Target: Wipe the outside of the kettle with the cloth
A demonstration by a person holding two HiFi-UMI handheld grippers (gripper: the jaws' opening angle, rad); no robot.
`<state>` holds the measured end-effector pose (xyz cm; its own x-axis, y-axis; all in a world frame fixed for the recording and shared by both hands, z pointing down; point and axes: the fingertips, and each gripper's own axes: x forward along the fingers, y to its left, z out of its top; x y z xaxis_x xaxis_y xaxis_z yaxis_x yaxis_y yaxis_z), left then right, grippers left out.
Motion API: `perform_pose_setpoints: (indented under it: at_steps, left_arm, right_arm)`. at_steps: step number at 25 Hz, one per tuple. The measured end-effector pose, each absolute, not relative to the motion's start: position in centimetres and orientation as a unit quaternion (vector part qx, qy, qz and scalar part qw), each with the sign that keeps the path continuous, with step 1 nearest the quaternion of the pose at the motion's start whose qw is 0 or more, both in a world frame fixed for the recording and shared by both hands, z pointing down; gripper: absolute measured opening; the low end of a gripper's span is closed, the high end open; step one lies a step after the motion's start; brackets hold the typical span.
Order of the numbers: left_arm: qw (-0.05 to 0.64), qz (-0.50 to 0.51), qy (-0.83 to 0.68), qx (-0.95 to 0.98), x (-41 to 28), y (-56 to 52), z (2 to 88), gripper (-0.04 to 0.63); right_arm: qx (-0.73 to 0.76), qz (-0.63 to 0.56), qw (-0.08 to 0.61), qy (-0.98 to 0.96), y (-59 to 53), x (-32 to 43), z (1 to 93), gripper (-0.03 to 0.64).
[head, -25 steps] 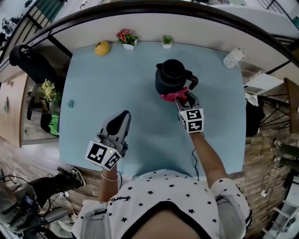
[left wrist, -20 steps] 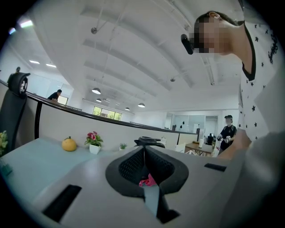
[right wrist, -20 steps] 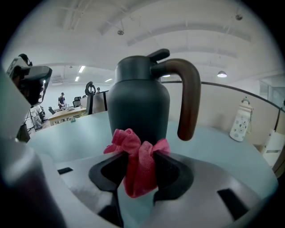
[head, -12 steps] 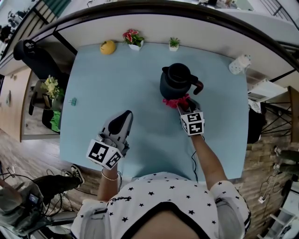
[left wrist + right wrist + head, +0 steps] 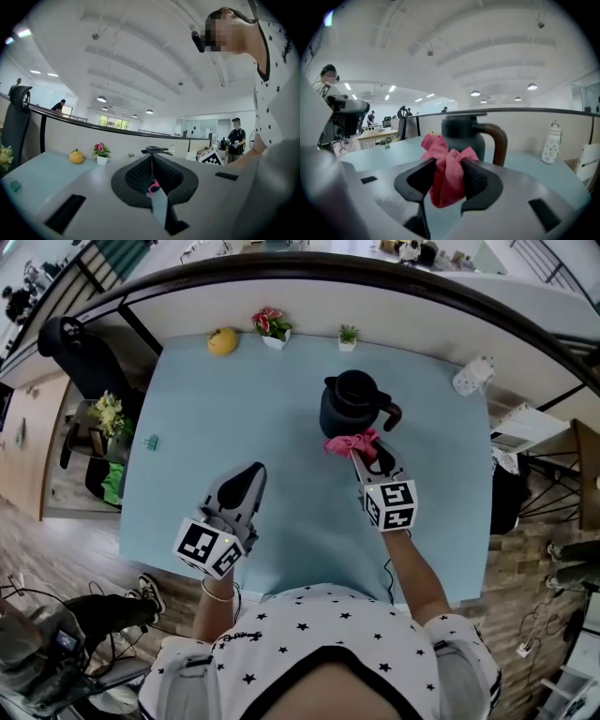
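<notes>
The cloth (image 5: 442,151), in the right claw (image 5: 449,164), masks the kettle (image 5: 461,133) (partly).

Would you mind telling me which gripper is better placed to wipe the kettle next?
The right gripper: it is shut on the pink cloth beside the kettle. The left gripper is shut, empty, farther back.

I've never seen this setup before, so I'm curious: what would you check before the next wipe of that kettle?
1. Cloth clamped in right hand-held gripper: ok.
2. Kettle upright on table: ok.
3. Cloth pressed against kettle's side: cannot tell, though it looks close.
4. Left hand-held gripper clear of kettle: ok, shut and empty.
5. Kettle steadied by anything: not ok, nothing holds it.
</notes>
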<state>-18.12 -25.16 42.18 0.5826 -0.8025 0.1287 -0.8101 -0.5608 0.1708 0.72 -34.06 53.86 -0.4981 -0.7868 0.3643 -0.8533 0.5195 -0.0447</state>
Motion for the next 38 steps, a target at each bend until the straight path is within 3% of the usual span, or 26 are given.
perform_pose_setpoints:
  at_steps: [6, 10, 38]
  left_arm:
    - [0.099, 0.016, -0.458, 0.883, -18.1, -23.7, 41.4, 0.031]
    - [0.095, 0.015, -0.464, 0.881, -18.7, -23.0, 41.0, 0.031]
    - [0.114, 0.026, -0.465, 0.877, -19.0, -23.4, 42.3, 0.031]
  right_arm:
    - [0.489, 0.048, 0.059, -0.869, -35.1, -0.4, 45.2, 0.167]
    - [0.503, 0.031, 0.043, -0.863, -36.6, -0.6, 43.4, 0.167]
    - [0.498, -0.062, 0.234, -0.833, -35.6, -3.7, 52.5, 0.167]
